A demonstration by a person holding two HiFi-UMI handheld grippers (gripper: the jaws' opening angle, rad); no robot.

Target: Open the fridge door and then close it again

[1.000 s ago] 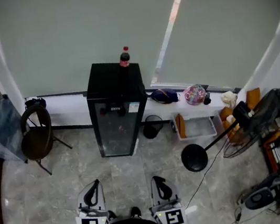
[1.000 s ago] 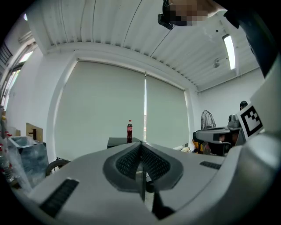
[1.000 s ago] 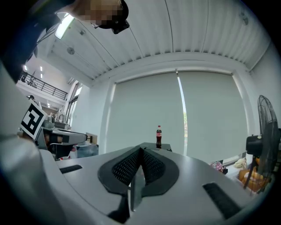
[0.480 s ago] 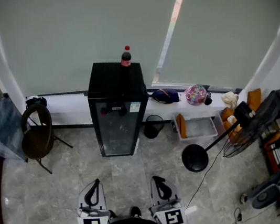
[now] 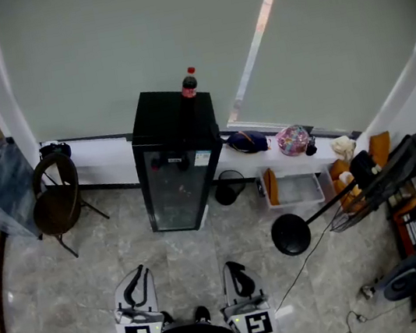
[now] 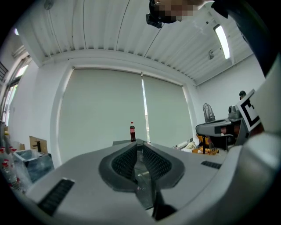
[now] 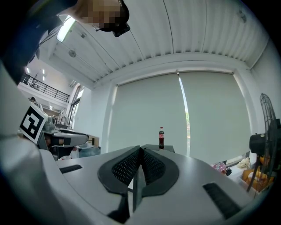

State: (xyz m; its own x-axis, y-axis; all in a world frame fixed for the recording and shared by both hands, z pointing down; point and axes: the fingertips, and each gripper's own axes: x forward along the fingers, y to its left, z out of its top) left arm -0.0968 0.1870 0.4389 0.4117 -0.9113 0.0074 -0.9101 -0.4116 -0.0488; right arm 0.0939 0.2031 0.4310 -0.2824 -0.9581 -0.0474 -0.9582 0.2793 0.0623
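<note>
The fridge was black, its glass door dark. The bottle had a red cap. The blind was pale grey-green, the floor mottled grey. The left tool and right tool were grey, with black-and-white square markers.

The fridge is showing a dark, glossy glass door, while its black top is looking matt. The bottle at that top's back edge is looking like shiny dark plastic with a red cap. The floor is showing smooth grey stone-like tiles with a faint sheen. The blind is hanging as pale, matt cloth. The chair is showing a dark wood-like seat on thin metal legs. The left gripper and the right gripper are showing smooth, matt grey plastic shells. Their pads are showing dark, finely ribbed faces that are looking rubbery. The fan is showing a black wire grille.
</note>
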